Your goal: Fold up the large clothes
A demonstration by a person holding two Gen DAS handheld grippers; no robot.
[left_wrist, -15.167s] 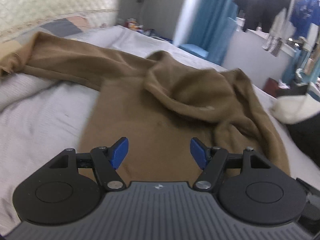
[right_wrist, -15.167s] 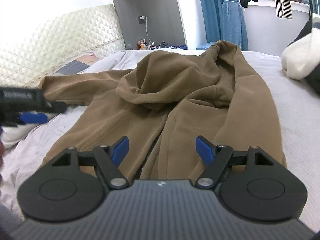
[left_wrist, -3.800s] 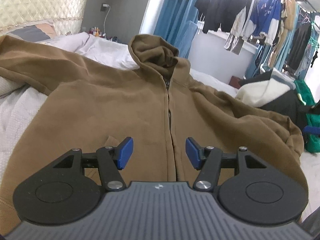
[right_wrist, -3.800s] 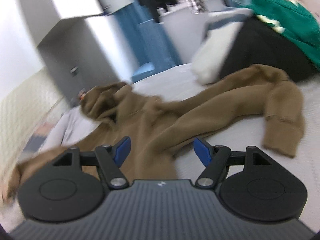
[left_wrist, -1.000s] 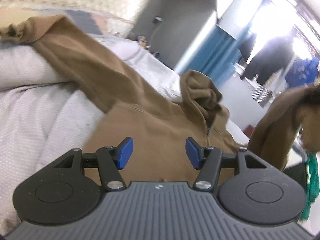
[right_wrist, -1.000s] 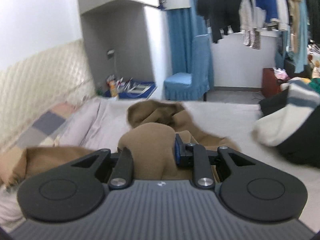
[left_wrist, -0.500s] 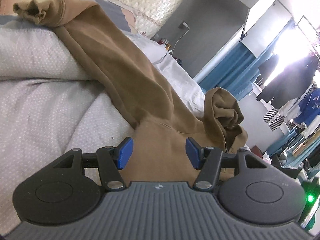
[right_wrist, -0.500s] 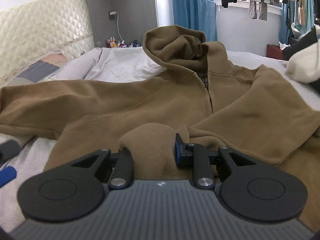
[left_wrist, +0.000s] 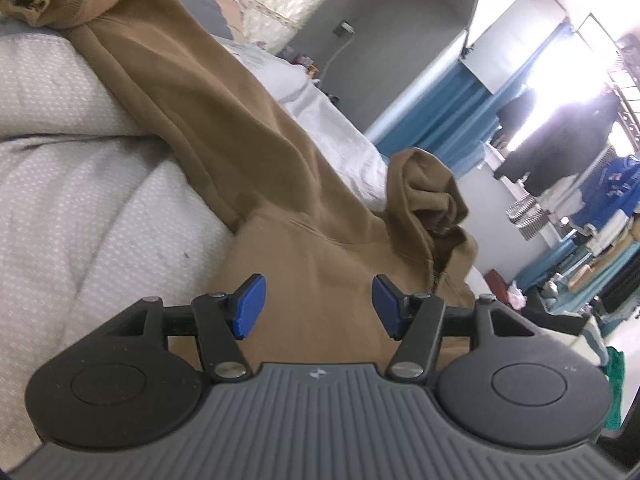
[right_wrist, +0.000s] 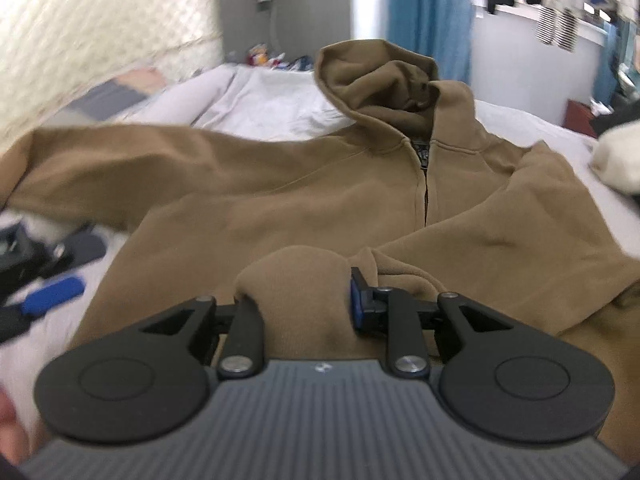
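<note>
A large brown zip hoodie [right_wrist: 280,200] lies front-up on the bed, hood [right_wrist: 380,76] toward the far end. Its left sleeve [left_wrist: 168,72] stretches out to the left over a raised fold of bedding. My right gripper [right_wrist: 304,304] is shut on the right sleeve's cuff [right_wrist: 296,280], folded in over the hoodie's front. My left gripper [left_wrist: 318,306] is open and empty, low over the hoodie's left side near the armpit. It also shows at the left edge of the right wrist view [right_wrist: 44,296].
The bed has a pale grey-white cover [left_wrist: 80,208] and a quilted headboard [right_wrist: 100,28]. A white and dark pile of clothes [right_wrist: 616,152] lies at the bed's right. Blue curtains [right_wrist: 424,12] and hanging clothes [left_wrist: 560,148] stand beyond the bed.
My right gripper keeps the cuff over the hoodie's front and has shifted slightly. My left gripper has moved closer to the hoodie's left side and stays open.
</note>
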